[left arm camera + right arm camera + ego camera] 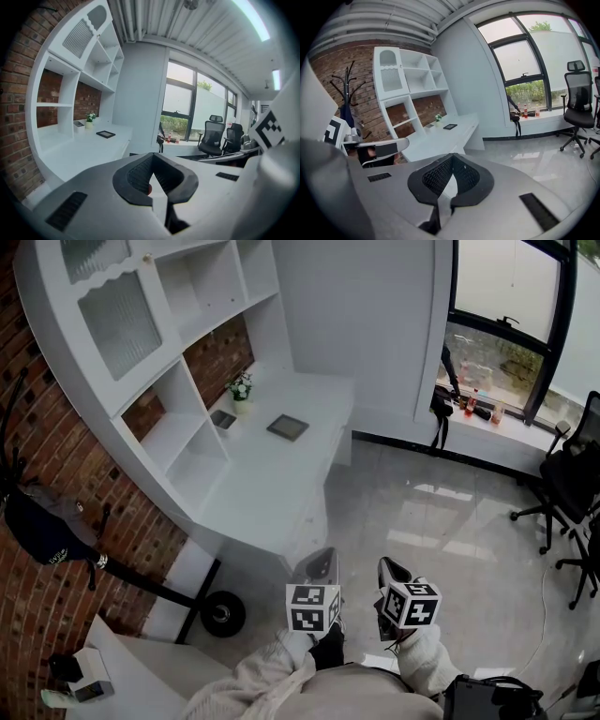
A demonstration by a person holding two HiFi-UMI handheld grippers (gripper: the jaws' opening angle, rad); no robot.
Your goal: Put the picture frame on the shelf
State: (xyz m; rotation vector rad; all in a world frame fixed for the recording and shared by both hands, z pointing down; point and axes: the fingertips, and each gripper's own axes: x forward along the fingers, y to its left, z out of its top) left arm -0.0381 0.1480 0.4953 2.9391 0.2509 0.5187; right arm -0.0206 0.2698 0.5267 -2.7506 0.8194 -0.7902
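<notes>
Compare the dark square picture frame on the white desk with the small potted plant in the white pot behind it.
The dark square picture frame lies flat; the small potted plant stands upright. The frame is dark and thin; the plant has a white pot with green leaves and pale blossoms. The frame sits out on the open desktop; the plant stands at the desk's back edge. Both rest on the white desk, and neither is held.

No legible text or markings anywhere.
</notes>
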